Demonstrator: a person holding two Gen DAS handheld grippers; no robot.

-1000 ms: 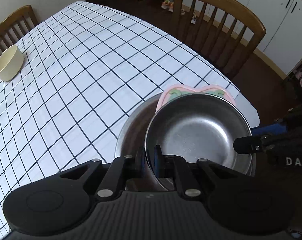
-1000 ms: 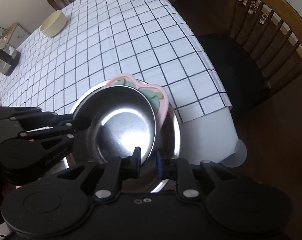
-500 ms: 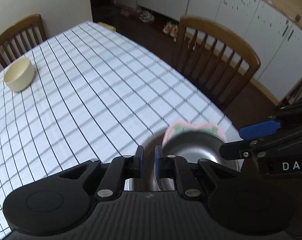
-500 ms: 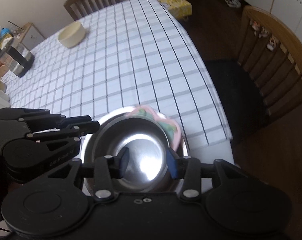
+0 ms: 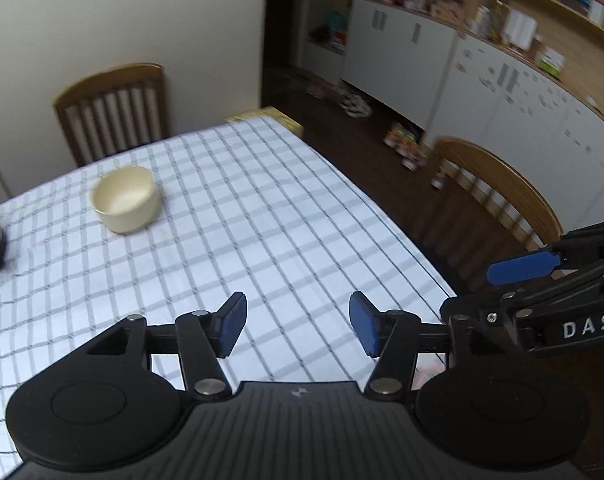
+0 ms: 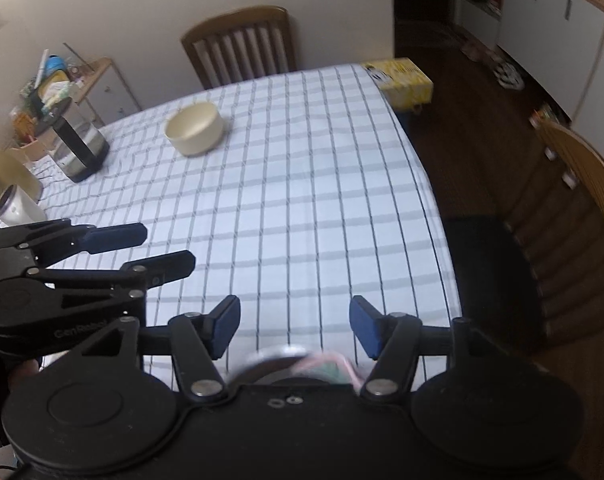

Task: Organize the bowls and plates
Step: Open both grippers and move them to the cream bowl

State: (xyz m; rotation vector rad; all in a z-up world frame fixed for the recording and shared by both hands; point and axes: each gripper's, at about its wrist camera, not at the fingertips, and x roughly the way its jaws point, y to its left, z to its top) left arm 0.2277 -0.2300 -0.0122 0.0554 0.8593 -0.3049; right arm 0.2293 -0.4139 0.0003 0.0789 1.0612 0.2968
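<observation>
Steel bowl (image 6: 278, 354) now sits released at bottom centre; our left gripper (image 5: 298, 324) and right gripper (image 6: 294, 326) are opening, empty, leaving the cream bowl (image 5: 126, 200) upper left.

White "DAS" on right gripper (image 5: 541, 276) body, rest cut off at frame edge; faint grey "GenRobot" on left gripper (image 6: 154, 248) housing, blurry

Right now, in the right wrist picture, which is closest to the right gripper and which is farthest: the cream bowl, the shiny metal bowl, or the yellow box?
From the right gripper:
1. Shiny metal bowl, just below the fingers at the table's near edge.
2. Cream bowl, far across the table, to the left.
3. Yellow box, beyond the table's far right corner.
</observation>
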